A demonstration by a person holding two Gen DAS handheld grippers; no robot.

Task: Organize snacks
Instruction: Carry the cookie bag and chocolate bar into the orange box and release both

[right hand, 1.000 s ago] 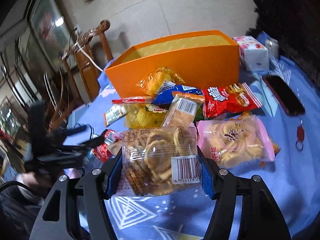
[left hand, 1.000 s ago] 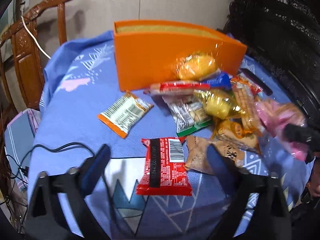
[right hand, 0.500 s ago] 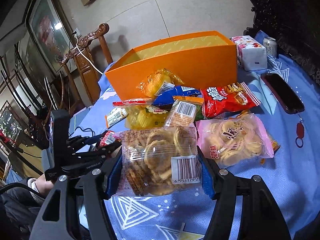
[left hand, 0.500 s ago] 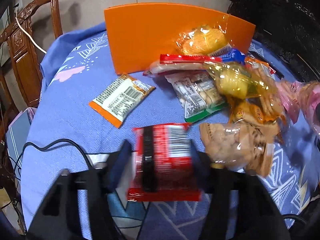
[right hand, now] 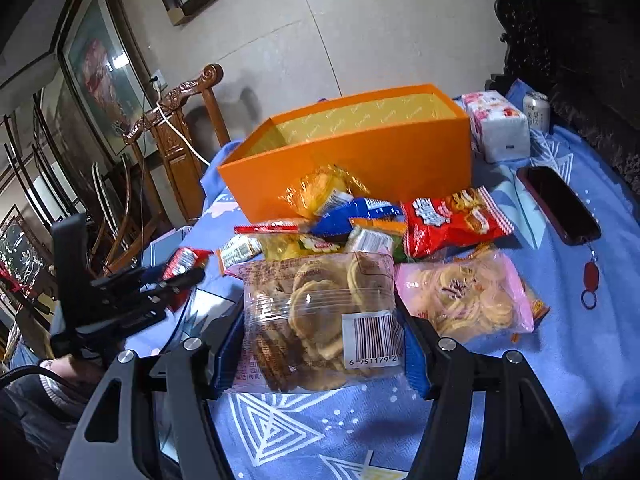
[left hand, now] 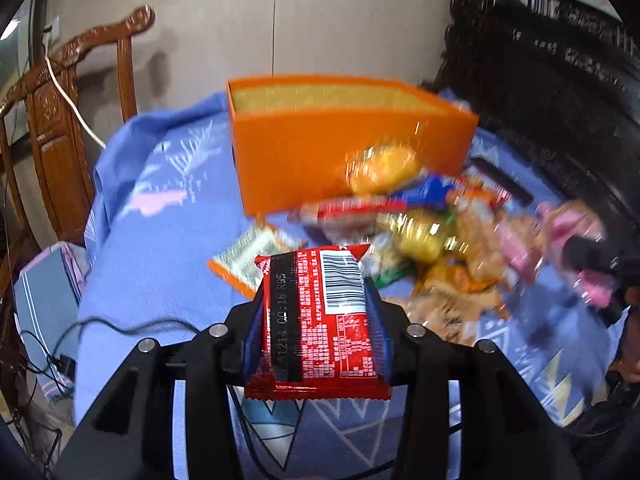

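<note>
My left gripper (left hand: pixel 316 332) is shut on a red snack packet (left hand: pixel 316 320) with a barcode, lifted off the blue tablecloth. The same gripper (right hand: pixel 176 276) shows at the left of the right wrist view, with the red packet (right hand: pixel 182 262) in its jaws. My right gripper (right hand: pixel 316 344) is shut on a clear bag of round biscuits (right hand: pixel 320 320). An open orange box (left hand: pixel 344 148) stands at the back of the table, seen again as the orange box (right hand: pixel 360 160) in the right wrist view. A heap of snack packets (right hand: pixel 360 224) lies in front of it.
A pink bag of biscuits (right hand: pixel 464 296) and a red chip bag (right hand: pixel 452 220) lie right of my right gripper. A dark phone (right hand: pixel 560 208), a red key ring (right hand: pixel 590 276), a tissue pack (right hand: pixel 500 128) and a can (right hand: pixel 536 108) sit at the right. A wooden chair (left hand: pixel 68 128) stands left of the table.
My left gripper closed on the red packet that lay on the cloth and raised it. The right gripper kept still with the biscuit bag.
</note>
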